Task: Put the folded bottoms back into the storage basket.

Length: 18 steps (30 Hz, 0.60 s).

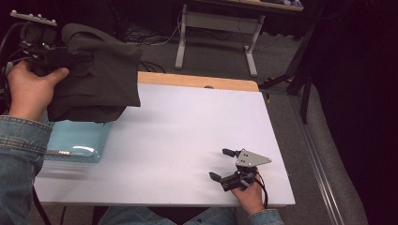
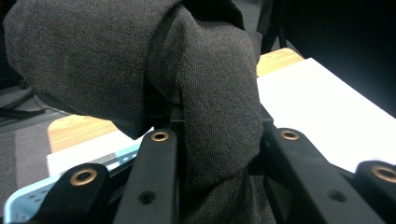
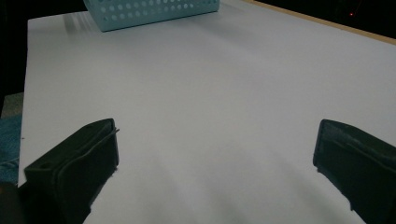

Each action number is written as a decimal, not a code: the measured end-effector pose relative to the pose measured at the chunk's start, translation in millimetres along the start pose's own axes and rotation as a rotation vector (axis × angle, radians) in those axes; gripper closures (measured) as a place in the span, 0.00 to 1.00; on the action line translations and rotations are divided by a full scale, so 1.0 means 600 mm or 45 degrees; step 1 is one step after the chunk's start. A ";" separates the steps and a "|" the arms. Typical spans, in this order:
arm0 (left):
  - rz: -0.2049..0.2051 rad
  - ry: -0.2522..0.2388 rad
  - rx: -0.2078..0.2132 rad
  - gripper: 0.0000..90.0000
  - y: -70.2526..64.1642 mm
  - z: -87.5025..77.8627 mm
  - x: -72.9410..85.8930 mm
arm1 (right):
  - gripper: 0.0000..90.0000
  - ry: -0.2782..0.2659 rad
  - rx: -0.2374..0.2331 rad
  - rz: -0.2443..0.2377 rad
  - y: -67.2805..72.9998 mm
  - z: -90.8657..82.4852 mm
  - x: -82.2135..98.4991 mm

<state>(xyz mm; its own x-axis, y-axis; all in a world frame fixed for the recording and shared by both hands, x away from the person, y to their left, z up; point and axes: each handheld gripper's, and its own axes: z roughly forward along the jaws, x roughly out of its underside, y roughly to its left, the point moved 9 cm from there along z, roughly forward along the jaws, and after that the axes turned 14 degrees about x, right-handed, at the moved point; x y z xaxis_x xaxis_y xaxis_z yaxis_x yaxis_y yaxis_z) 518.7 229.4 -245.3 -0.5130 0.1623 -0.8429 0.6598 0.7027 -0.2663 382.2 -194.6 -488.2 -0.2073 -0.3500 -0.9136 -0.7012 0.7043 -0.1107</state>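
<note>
Dark grey cloth (image 1: 98, 75), soft, limp, likely light, pinched in a bunched fold by left gripper (image 2: 219, 154), above light-blue basket (image 1: 75, 140). Right gripper (image 1: 226, 164) near right, jaws wide, empty.

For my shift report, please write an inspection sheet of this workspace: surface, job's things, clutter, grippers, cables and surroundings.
Surface: white table top with a wooden strip along the far edge, mostly bare.
Job's things: dark grey cloth held up above the light blue perforated basket at the table's left side.
Clutter: nothing seen.
Grippers: left gripper shut on the cloth, fabric bunched between its jaws; right gripper open, low over the table's near right part, holding nothing.
Cables: a black cable trails from the right gripper; loose wires lie on the floor beyond the table.
Surroundings: grey floor, white metal desk legs behind, dark area at right.
</note>
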 end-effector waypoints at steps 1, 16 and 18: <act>0.001 -0.002 -0.007 0.81 0.003 -0.004 0.001 | 0.01 0.000 0.000 0.000 0.000 0.000 0.000; -0.041 0.001 -0.047 0.81 0.034 -0.043 0.026 | 0.01 0.008 0.004 0.000 0.000 0.001 0.001; -0.050 0.010 -0.047 0.81 0.038 -0.044 0.031 | 0.01 0.010 0.005 -0.001 0.000 0.001 0.001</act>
<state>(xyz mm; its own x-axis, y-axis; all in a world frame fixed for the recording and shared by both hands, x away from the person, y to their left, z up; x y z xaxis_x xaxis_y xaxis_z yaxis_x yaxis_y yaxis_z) 509.6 266.7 -254.6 -0.5427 0.1396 -0.8283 0.6185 0.7336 -0.2816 382.4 -194.5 -489.1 -0.2117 -0.3553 -0.9104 -0.6988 0.7063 -0.1131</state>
